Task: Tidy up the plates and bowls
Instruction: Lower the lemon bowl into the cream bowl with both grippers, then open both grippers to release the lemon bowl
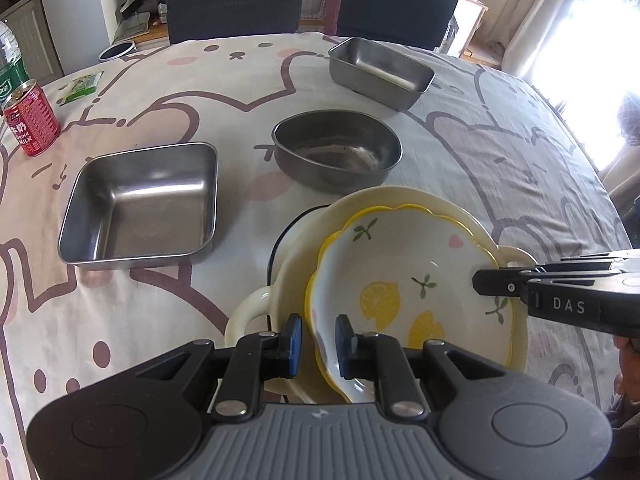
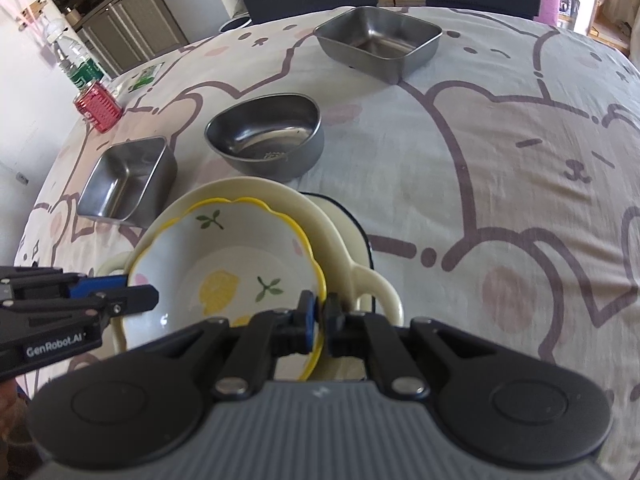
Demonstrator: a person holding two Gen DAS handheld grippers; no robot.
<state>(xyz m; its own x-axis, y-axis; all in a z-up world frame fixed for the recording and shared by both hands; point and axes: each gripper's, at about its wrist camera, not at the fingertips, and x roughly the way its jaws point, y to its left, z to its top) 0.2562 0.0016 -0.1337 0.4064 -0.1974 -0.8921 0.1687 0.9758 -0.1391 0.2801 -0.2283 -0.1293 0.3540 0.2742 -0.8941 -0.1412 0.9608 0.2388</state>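
A lemon-print bowl (image 1: pixel 404 280) with a yellow scalloped rim sits inside a cream two-handled dish (image 1: pixel 404 200), which rests on a dark-rimmed plate (image 1: pixel 280 240). My left gripper (image 1: pixel 318 338) straddles the lemon bowl's near rim with its jaws slightly apart. My right gripper (image 2: pixel 320 314) is shut on the same bowl's (image 2: pixel 224 264) opposite rim; it also shows at the right of the left wrist view (image 1: pixel 480 280). Three steel containers stand beyond: a square pan (image 1: pixel 140 200), an oval bowl (image 1: pixel 336 148) and a rectangular pan (image 1: pixel 380 68).
A red milk can (image 1: pixel 30 120), a water bottle (image 1: pixel 10 64) and a green packet (image 1: pixel 80 86) stand at the far left of the cartoon-print tablecloth (image 1: pixel 500 152). Two dark chairs (image 1: pixel 236 0) are behind the table.
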